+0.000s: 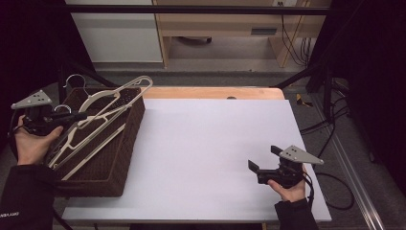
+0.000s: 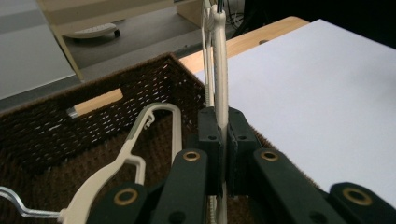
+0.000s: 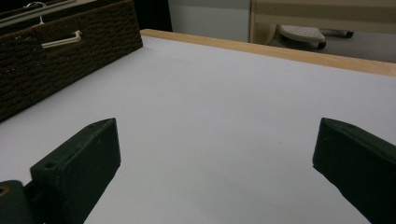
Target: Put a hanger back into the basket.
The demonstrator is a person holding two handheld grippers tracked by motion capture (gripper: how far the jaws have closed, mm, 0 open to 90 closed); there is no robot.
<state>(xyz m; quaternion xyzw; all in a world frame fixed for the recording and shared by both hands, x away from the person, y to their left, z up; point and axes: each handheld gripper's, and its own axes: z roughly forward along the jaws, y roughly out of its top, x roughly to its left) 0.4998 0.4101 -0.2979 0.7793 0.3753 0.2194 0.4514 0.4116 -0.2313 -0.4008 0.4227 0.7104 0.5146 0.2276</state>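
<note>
Overhead, the left gripper clamped a cream hanger above the wicker basket, apparently lifting it out; the right gripper waited wide open, holding nothing

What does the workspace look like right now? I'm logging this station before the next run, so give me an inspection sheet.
Surface: white table top, wooden strip along the far edge, bare in the middle.
Job's things: cream hanger clamped edge-on in the left gripper; more hangers lie in the brown woven basket at the table's left.
Clutter: nothing seen.
Grippers: left gripper shut on the hanger above the basket; right gripper open, jaws wide apart, low over the table's near right.
Cables: black cables on the floor right of the table.
Surroundings: wooden furniture beyond, dark sides.
</note>
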